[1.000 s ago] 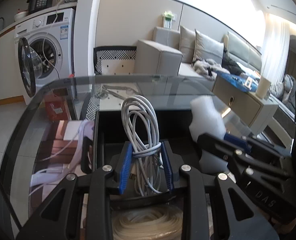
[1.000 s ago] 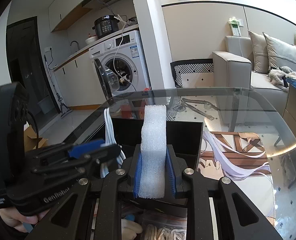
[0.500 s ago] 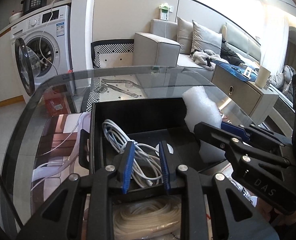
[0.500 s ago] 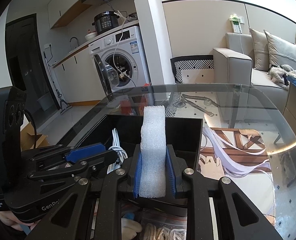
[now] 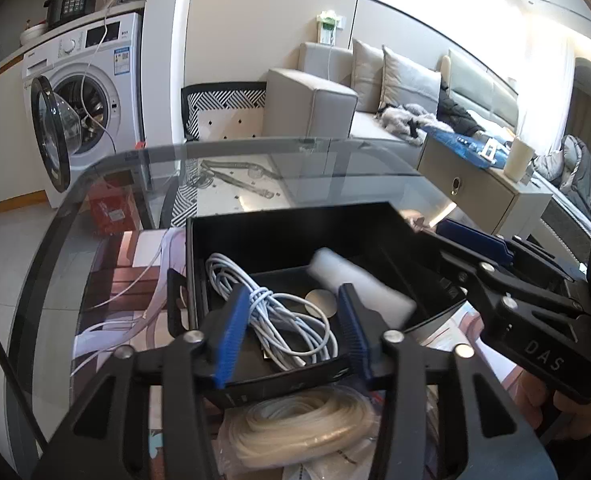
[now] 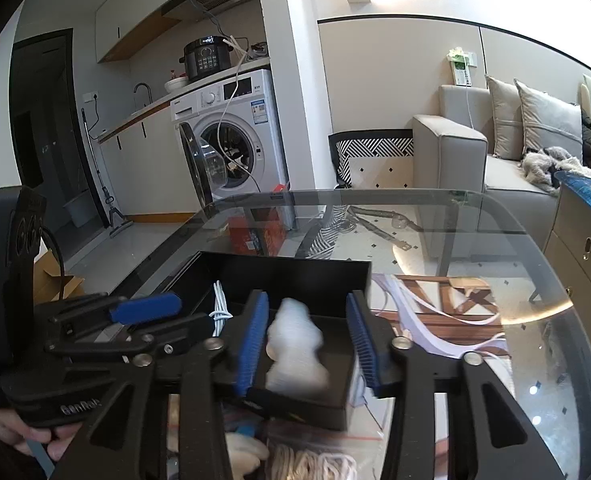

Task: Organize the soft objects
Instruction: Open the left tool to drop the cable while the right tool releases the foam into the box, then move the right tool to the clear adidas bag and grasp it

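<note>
A black open box (image 5: pixel 287 220) stands on the glass table. Inside it lie a coiled white cable (image 5: pixel 279 312) and a white foam block (image 5: pixel 359 284). My left gripper (image 5: pixel 291 334) hovers over the box's near edge with its jaws opening; the blue pads touch nothing and the cable lies loose below them. My right gripper (image 6: pixel 306 344) is also opening above the box (image 6: pixel 287 268). The foam block (image 6: pixel 295 356) shows blurred between and below its pads, free of both. Each gripper appears in the other's view: the right gripper (image 5: pixel 451 256) on the right, the left gripper (image 6: pixel 151 312) on the left.
A coil of clear tubing (image 5: pixel 299 424) lies in front of the box, and a bag of pale rope (image 6: pixel 315 460) beside it. The glass table (image 6: pixel 475 216) stretches beyond and to the right. A washing machine (image 6: pixel 231 144) and a sofa (image 6: pixel 455 148) stand farther off.
Both grippers have gone from shut to open. The cable left the left gripper and settled in the box. The foam block slipped out of the right gripper down into the box.
</note>
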The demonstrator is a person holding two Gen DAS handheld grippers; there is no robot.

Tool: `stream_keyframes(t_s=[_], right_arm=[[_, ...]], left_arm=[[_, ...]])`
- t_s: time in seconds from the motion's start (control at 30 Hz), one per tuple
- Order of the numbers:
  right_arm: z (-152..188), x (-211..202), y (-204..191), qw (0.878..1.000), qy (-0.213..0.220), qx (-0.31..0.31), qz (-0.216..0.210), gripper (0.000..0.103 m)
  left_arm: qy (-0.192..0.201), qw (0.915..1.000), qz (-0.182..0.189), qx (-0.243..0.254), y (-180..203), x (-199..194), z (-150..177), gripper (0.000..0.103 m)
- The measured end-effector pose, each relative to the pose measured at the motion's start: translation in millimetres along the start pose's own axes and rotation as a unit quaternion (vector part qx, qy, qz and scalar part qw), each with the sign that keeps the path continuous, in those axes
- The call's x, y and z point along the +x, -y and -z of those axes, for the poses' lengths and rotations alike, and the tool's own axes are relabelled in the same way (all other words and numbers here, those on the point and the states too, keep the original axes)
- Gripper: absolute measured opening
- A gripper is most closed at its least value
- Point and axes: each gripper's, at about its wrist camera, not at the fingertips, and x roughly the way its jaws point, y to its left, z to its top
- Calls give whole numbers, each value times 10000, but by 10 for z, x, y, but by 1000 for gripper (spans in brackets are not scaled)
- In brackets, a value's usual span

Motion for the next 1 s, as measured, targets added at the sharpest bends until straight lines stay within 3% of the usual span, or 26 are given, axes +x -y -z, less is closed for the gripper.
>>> stream_keyframes(t_s=[0.03, 0.1, 0.17, 0.2, 0.23, 0.3, 0.37, 0.77, 1.0], right_arm=[[6, -38, 6, 10000, 6, -8, 21, 57], [28, -122, 15, 10000, 1, -30, 42, 82], [57, -230, 38, 9999, 75, 8, 95, 99], [79, -287, 50, 9999, 103, 39, 120, 102], [103, -340, 63, 9998, 105, 67, 146, 102], [159, -419, 86, 9997, 56, 90, 199, 102], [221, -470, 99, 9997, 15, 84, 219, 102], [582, -728, 125, 9993, -170, 96, 320, 102], [752, -674, 82, 9981, -512, -107, 325, 102]], left_arm=[[48, 10000, 13, 0, 2, -35, -1, 54], [149, 9999, -11, 61, 6, -117, 4, 56], [250, 9996, -58, 108, 17, -194, 10, 57], [295, 9995, -71, 119, 12, -232, 14, 60], [354, 9993, -74, 137, 11, -273, 28, 64], [464, 9988, -129, 131, 1, -358, 60, 93], [661, 9976, -192, 63, -17, -458, 109, 99], [680, 9968, -346, 236, 49, -698, 393, 103], [624, 9970, -427, 149, 40, -703, 524, 103]])
